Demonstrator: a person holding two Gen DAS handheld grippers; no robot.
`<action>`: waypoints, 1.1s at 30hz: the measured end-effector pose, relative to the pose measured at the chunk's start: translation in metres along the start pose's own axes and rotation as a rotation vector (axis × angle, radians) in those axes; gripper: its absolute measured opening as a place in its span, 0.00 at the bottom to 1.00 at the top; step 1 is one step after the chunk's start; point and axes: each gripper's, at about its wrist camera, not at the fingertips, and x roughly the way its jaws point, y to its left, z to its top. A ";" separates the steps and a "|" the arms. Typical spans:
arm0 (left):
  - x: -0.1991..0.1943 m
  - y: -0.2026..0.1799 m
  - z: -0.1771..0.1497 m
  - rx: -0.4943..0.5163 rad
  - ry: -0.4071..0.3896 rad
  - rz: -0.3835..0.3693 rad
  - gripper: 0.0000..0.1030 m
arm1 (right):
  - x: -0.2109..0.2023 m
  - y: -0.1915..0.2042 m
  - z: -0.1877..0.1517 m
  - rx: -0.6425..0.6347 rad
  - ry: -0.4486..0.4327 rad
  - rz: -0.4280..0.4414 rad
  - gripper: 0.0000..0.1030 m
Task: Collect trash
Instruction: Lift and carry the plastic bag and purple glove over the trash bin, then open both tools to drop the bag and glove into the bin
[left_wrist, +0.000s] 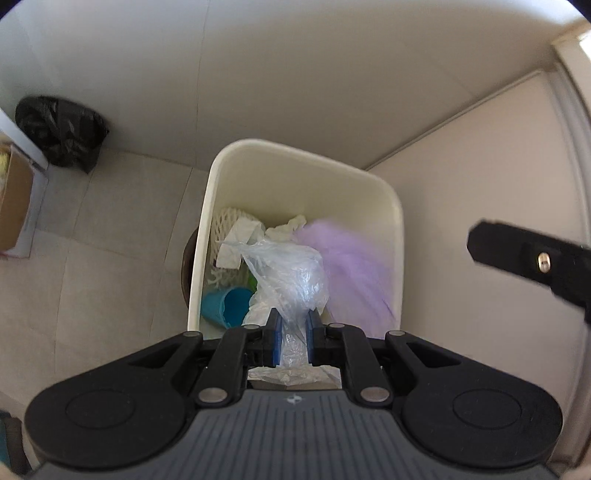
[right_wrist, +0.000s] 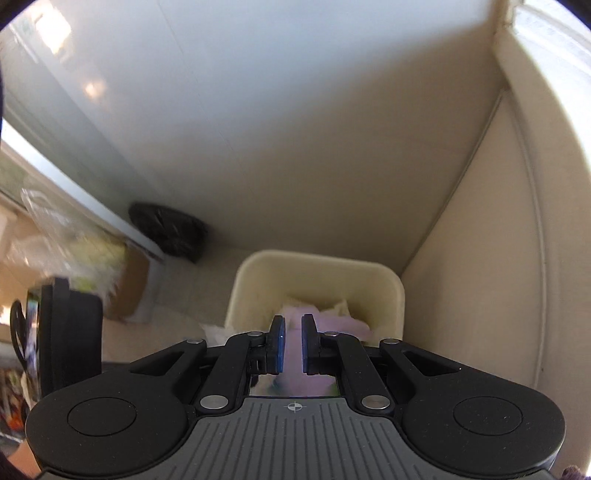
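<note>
left gripper (left_wrist: 293, 334) is pinching a clear plastic bag (left_wrist: 291, 273) over the cream waste bin (left_wrist: 236, 155) | right gripper (right_wrist: 291, 341) is pinching a purple plastic bag (right_wrist: 293, 350) hanging into the bin | bin is standing in the wall corner

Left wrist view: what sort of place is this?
Probably a corner of a home, indoors: a tiled floor meets plain walls, with a white trash bin of household rubbish, a black-bagged bin and a cardboard box.

cream bin (left_wrist: 303, 162) | lilac bag (left_wrist: 351, 266) | clear bag (left_wrist: 291, 273) | blue cup (left_wrist: 225, 306)
</note>
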 end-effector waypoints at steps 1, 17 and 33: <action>0.005 0.001 0.001 -0.011 0.006 -0.004 0.11 | 0.004 0.001 0.000 -0.008 0.013 -0.010 0.07; 0.025 0.004 -0.004 -0.007 0.021 0.041 0.49 | 0.019 -0.003 0.000 0.001 0.080 -0.035 0.20; -0.024 -0.007 -0.002 -0.008 -0.037 0.020 0.69 | -0.013 -0.007 0.000 0.026 -0.010 0.029 0.32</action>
